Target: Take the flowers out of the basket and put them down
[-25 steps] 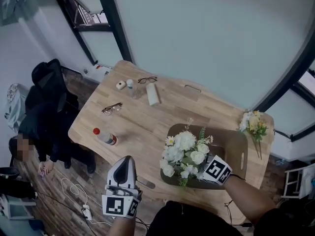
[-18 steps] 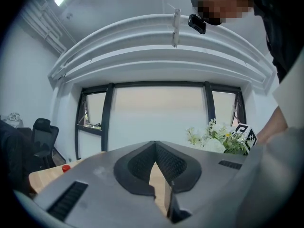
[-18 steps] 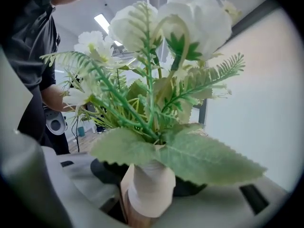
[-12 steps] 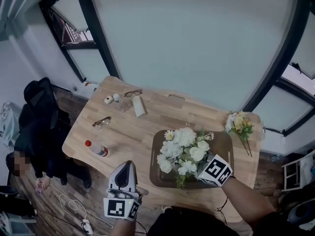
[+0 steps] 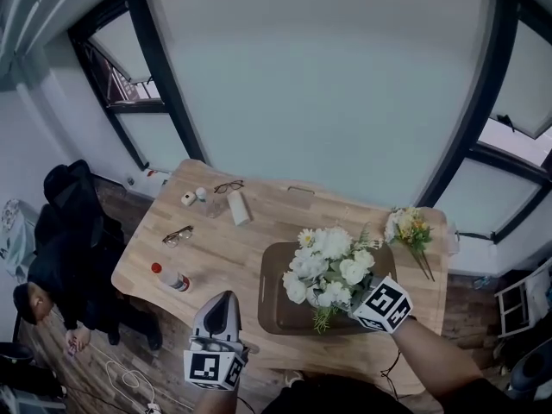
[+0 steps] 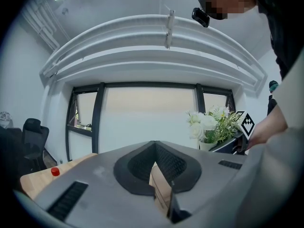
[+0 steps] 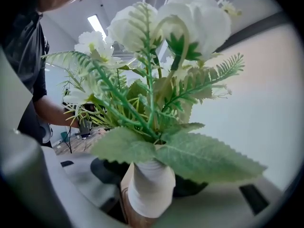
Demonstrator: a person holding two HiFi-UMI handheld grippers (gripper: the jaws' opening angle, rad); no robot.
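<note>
Your right tongs (image 7: pixel 145 201) are clamped on the white-wrapped stem (image 7: pixel 151 184) of the white bouquet (image 5: pixel 332 268) — the blooms stand upright above the jaws, with fern fronds and broad leaves fanning out just over the grip. In the head view the bunch hangs over the brown basket (image 5: pixel 278 307), which lies on the wooden table (image 5: pixel 220 241) right under these tongs. Whether the stem is clear of the basket cannot be told. Beyond the right tongs, farther from you and a little to their right, a yellow bouquet (image 5: pixel 408 228) lies on the table outside the basket. Your left tongs (image 6: pixel 161 194) are closed with nothing between the pads. They are held well to the left of the right tongs, by the table's near edge — a red-capped bottle (image 5: pixel 172 279) stands ahead of them, to their left.
</note>
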